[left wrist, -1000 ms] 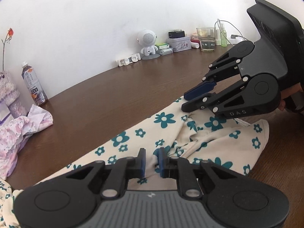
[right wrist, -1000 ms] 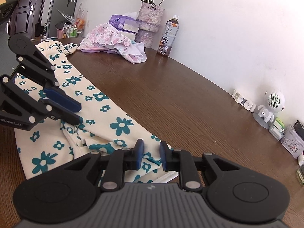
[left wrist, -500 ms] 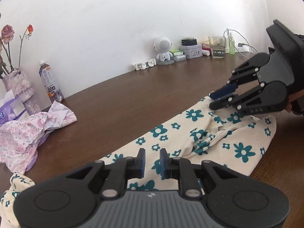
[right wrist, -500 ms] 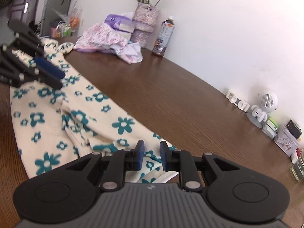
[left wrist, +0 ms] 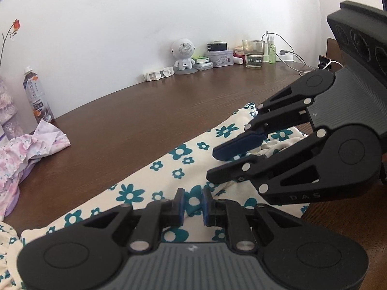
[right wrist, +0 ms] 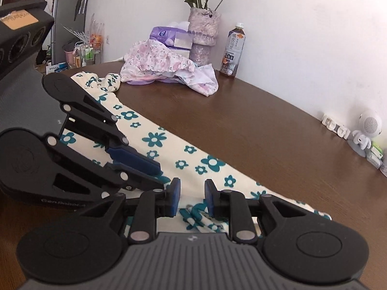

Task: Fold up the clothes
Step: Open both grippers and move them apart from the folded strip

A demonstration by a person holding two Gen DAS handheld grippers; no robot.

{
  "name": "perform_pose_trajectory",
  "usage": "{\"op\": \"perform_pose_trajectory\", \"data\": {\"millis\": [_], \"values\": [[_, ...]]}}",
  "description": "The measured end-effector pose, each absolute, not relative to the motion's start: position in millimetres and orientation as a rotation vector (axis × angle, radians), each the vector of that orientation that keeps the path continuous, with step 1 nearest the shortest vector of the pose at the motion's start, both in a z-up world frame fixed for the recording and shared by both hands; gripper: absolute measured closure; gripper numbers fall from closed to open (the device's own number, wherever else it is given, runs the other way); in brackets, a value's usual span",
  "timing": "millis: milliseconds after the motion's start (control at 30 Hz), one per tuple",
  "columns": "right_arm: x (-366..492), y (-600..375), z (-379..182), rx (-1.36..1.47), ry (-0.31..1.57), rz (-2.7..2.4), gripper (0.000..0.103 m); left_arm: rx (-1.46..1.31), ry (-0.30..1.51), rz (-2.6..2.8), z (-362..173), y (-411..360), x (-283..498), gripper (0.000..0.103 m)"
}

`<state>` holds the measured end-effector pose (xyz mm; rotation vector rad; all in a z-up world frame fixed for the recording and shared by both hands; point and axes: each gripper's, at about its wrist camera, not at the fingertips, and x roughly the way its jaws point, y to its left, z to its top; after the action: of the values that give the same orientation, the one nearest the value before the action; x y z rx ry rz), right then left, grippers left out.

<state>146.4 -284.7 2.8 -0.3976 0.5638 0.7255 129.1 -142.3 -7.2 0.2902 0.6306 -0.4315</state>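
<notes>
right now, at the bottom of the left wrist view, the left gripper [left wrist: 192, 205] has its jaws a little apart with nothing clamped, poised low over the flowered garment [left wrist: 169, 169] that runs across the middle of the frame on the brown desk [left wrist: 145, 118]. the right gripper [right wrist: 192, 197] sits at the bottom of its own view, jaws likewise apart and empty, just above a rumpled hem of the same cloth (probably lining up for a pinch, so both ends can be lifted for a fold). each gripper shows in the other's view, close together; "das" is embossed on the right one, and lettering on the left one is too blurred to read.

farther back, a pink floral garment [right wrist: 164, 65] lies heaped in the upper middle of the right view beside a tissue pack [right wrist: 169, 36], a vase [right wrist: 203, 33] and a labelled bottle [right wrist: 233, 50], whose print is unreadable. along the wall stands a small white robot figure [left wrist: 182, 55].
</notes>
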Motion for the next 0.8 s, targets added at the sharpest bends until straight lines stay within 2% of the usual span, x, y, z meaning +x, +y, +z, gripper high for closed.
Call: {"op": "perform_pose_trajectory", "data": {"millis": [133, 800], "values": [[143, -290, -3, -0.373, 0.578, 0.7, 0.082, 0.283, 0.601, -0.428, -1, -133, 127, 0.084], [133, -274, -5, -0.432, 0.567, 0.596, 0.083, 0.333, 0.602, -0.292, -5, -15, 114, 0.08]]}}
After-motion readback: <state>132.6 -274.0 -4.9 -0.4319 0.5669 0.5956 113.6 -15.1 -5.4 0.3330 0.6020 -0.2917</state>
